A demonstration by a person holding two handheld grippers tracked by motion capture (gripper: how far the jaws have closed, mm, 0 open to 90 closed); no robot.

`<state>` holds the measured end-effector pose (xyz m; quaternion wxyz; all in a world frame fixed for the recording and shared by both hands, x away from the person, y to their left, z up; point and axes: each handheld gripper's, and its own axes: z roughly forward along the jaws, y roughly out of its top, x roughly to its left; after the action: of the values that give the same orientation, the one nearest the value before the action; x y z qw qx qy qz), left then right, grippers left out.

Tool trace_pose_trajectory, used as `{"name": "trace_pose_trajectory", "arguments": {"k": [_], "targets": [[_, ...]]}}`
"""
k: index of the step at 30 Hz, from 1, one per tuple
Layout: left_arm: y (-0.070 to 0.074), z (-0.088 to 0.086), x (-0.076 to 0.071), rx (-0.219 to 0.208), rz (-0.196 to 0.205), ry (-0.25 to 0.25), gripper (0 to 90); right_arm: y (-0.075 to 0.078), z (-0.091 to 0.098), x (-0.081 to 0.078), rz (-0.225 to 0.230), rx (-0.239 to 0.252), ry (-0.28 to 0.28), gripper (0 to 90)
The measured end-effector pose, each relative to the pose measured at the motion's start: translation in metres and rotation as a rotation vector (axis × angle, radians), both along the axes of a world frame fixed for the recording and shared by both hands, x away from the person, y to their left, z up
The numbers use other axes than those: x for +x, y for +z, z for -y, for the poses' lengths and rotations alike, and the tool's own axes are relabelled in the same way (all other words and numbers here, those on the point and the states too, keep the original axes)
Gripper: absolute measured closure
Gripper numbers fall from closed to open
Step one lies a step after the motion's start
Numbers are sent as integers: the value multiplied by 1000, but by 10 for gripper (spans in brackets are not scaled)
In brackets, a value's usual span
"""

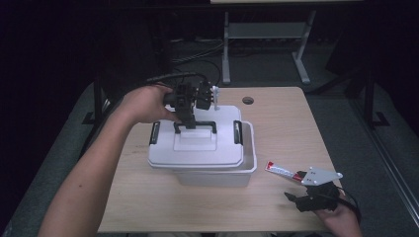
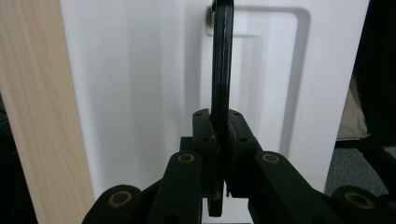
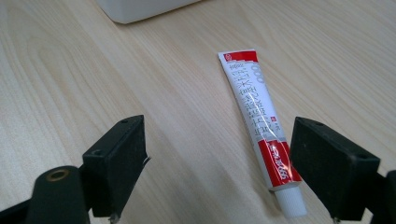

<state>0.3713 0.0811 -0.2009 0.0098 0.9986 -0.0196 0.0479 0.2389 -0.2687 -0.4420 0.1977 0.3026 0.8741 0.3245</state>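
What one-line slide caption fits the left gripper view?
Left gripper shut on the black handle of the white box lid, wooden table alongside.

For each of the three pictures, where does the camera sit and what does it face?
High view: above the person's side, facing the table, white box, both forearms.
Left gripper view: on the left tongs, facing the lid; jaws shut on its black handle.
Right gripper view: on the open right tongs, facing the tube.
High and right views share the tube.
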Motion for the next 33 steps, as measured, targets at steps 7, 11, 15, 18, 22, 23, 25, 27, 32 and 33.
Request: {"name": "trace_pose_trajectory", "arguments": {"k": [7, 11, 15, 18, 22, 23, 25, 27, 32, 33], "targets": [[16, -36, -11, -13, 24, 38, 849, 0, -2, -1, -2, -7, -3, 184], [21, -54, -15, -19, 33, 57, 849, 1, -3, 0, -1, -9, -5, 184], [22, -74, -19, -28, 36, 83, 849, 1, -3, -1, -1, -12, -9, 184], [21, -89, -22, -26, 36, 103, 849, 0, -3, -1, -4, -17, -11, 184], [20, -108, -25, -22, 34, 133, 849, 0, -3, 0, 1, -22, -7, 184], [20, -112, -26, -24, 34, 137, 849, 0, -3, 0, 0, -23, -9, 184], [18, -121, -29, -26, 35, 154, 849, 0, -4, 0, 1, -23, -7, 184], [17, -130, -31, -25, 30, 164, 849, 0, -3, 0, -3, -24, -9, 184], [15, -149, -35, -24, 30, 189, 849, -1, -3, 0, -7, -20, -14, 184], [14, -154, -36, -24, 29, 194, 849, -1, -3, 0, -7, -21, -14, 184]]}}
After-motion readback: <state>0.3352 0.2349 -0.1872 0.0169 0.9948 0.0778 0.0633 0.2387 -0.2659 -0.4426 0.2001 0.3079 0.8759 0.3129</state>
